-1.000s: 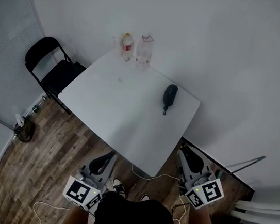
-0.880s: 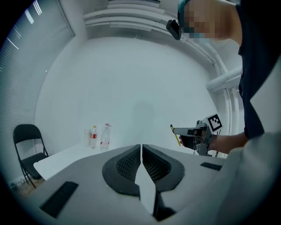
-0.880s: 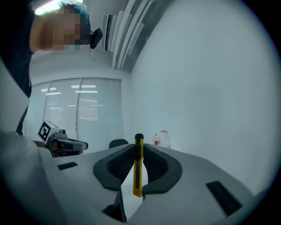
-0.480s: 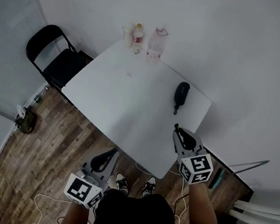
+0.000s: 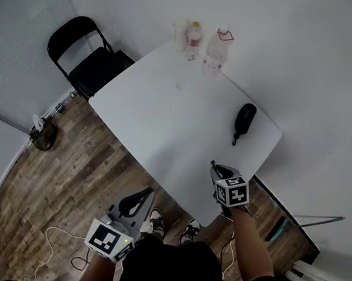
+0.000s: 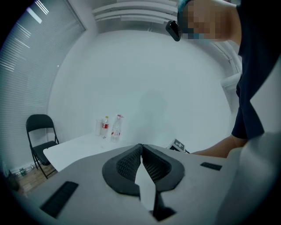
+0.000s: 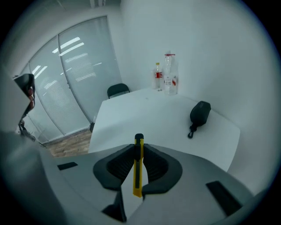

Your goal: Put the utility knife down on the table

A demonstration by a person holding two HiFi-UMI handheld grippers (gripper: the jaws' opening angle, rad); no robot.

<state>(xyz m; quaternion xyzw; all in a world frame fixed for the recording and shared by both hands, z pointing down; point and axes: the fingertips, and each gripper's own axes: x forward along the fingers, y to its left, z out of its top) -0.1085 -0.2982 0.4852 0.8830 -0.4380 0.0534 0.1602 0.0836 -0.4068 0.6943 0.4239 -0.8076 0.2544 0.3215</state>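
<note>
A yellow utility knife (image 7: pixel 138 169) with a black tip stands upright between the dark pads of my right gripper (image 7: pixel 138 149), which is shut on it. In the head view the right gripper (image 5: pixel 215 168) hangs over the near right corner of the white table (image 5: pixel 165 122), tilted down at it. My left gripper (image 5: pixel 148 192) is off the table's near edge, above the wooden floor. In the left gripper view, the left gripper (image 6: pixel 141 147) has its pads meeting at the tips with nothing between them.
A black pouch (image 5: pixel 245 117) with a strap lies near the table's right edge. Two bottles (image 5: pixel 193 38) and a cup (image 5: pixel 179 32) stand at the far corner. A black folding chair (image 5: pixel 83 57) stands left of the table. Cables (image 5: pixel 62 244) run over the floor.
My right gripper has swung from beside the table's right side to over its near right corner, tipping downward with the knife. The left gripper has shifted only a little.
</note>
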